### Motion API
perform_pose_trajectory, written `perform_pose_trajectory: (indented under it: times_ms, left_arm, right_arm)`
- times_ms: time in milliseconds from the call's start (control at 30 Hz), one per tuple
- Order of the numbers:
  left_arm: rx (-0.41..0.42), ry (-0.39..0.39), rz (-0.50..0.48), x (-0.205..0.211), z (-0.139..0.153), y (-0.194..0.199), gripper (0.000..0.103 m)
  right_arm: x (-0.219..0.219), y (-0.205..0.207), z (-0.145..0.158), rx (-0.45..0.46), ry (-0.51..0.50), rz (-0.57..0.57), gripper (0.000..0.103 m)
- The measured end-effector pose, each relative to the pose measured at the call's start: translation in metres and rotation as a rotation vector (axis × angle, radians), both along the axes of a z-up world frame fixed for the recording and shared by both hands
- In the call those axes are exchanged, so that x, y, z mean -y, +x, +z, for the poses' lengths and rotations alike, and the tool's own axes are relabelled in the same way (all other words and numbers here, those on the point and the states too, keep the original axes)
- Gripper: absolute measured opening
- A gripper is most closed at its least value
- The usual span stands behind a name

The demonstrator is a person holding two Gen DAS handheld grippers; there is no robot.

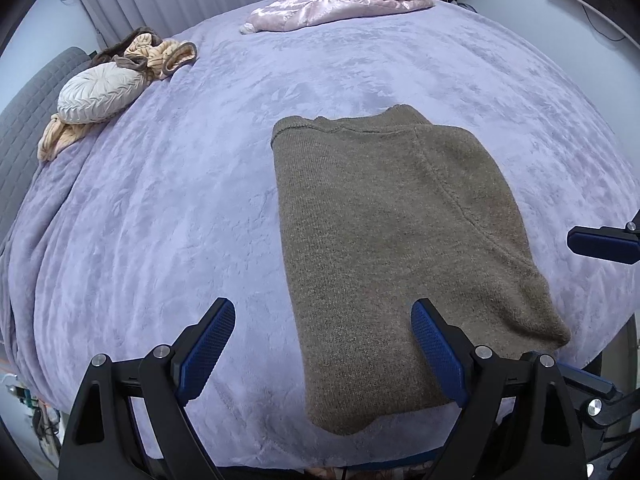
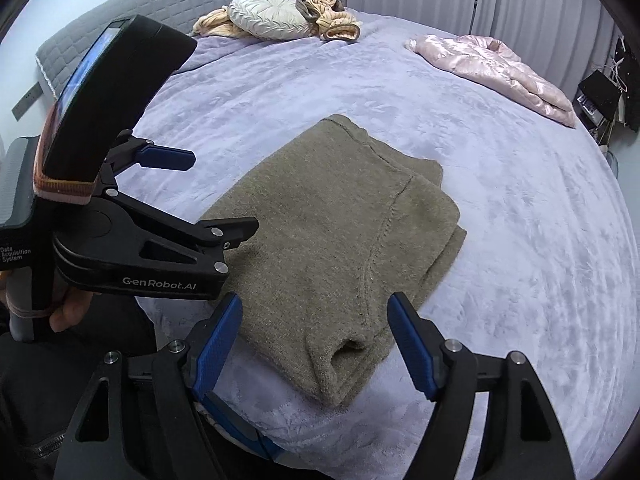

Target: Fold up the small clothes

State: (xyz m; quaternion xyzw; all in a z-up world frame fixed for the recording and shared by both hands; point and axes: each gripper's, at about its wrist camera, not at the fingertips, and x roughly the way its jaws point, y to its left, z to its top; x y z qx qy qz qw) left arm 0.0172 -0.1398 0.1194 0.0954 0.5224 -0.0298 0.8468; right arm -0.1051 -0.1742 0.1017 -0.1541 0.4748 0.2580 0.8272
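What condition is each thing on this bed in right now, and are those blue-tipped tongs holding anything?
Brown sweater: folded into a narrow rectangle, lying flat, not gripped.
Left tongs: open, empty, hovering at the sweater's near edge.
Right tongs: open, empty, near the sweater's hem.
Pink jacket: loosely bunched at the far side.
Peach and brown clothes: crumpled in a heap.
Round cushion: resting on that heap.
Purple blanket: spread over the bed.
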Motion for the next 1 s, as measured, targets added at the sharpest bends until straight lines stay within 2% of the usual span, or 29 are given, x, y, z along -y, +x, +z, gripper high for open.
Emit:
perform_pose_trajectory:
  times_ms: [233,1000]
  left_arm:
    - [-0.024,0.031,0.021,-0.0013,-0.0030,0.0016,0.091]
    - [-0.016,0.019,0.029,-0.0041,-0.0001,0.0058,0.091]
  right_arm:
    - [0.0037,-0.0088,0.0023,-0.001,-0.036,0.000,0.078]
    - [0.0019,-0.0055,0.0044,-0.004,-0.062,-0.003,0.078]
